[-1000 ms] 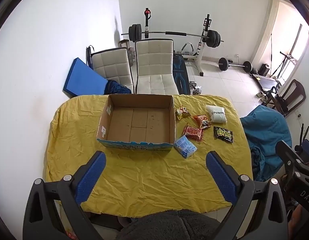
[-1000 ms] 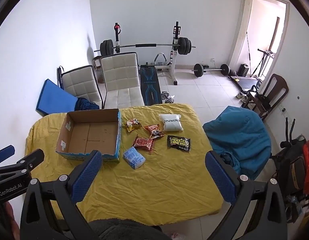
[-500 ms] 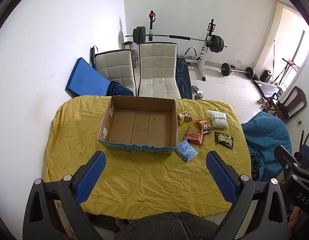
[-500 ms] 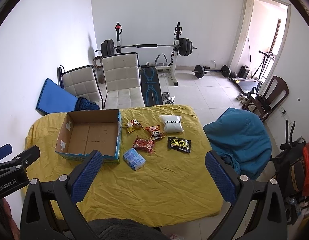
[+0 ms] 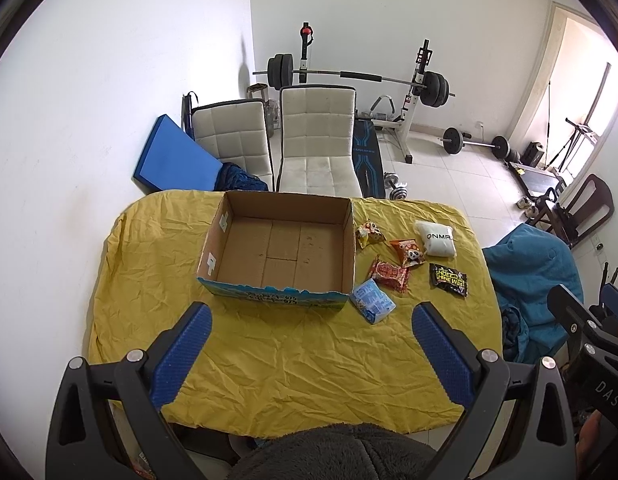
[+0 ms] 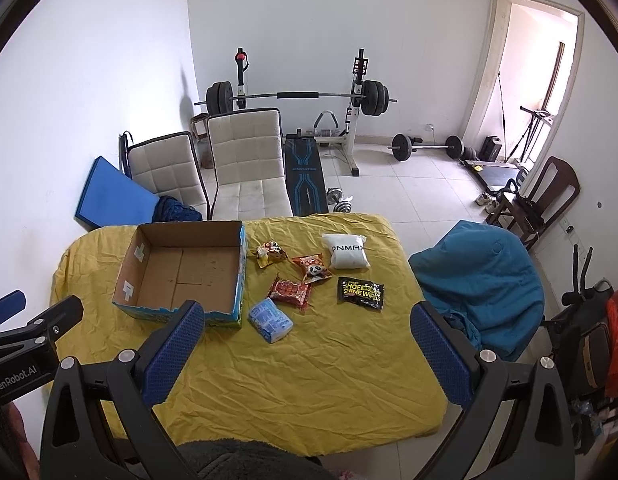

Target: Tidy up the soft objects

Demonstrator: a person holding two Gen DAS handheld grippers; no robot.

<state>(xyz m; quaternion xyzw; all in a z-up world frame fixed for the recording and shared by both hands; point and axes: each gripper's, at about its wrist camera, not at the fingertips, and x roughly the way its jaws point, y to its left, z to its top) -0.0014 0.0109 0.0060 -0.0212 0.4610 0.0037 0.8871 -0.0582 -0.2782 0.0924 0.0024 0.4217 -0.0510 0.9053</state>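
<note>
An empty cardboard box (image 5: 281, 248) (image 6: 185, 272) sits on the yellow-covered table (image 5: 293, 352) (image 6: 309, 376). To its right lie several soft packets: a blue tissue pack (image 5: 372, 301) (image 6: 270, 320), a red snack bag (image 5: 389, 273) (image 6: 289, 291), an orange panda bag (image 5: 408, 252) (image 6: 312, 267), a yellow bag (image 5: 368, 233) (image 6: 271, 253), a white pouch (image 5: 436, 238) (image 6: 347, 251) and a black wipes pack (image 5: 448, 279) (image 6: 361, 293). My left gripper (image 5: 309, 344) and my right gripper (image 6: 305, 344) are both open and empty, held high above the near side of the table.
Two white chairs (image 5: 309, 148) stand behind the table, with a blue mat (image 5: 173, 160) by the wall. A barbell rack (image 6: 301, 96) is at the back. A blue beanbag (image 6: 481, 280) sits right of the table. A dark wooden chair (image 6: 545, 196) stands by the doorway.
Both grippers have drawn slightly up and back, so the table looks a little smaller. Nothing on the table has moved.
</note>
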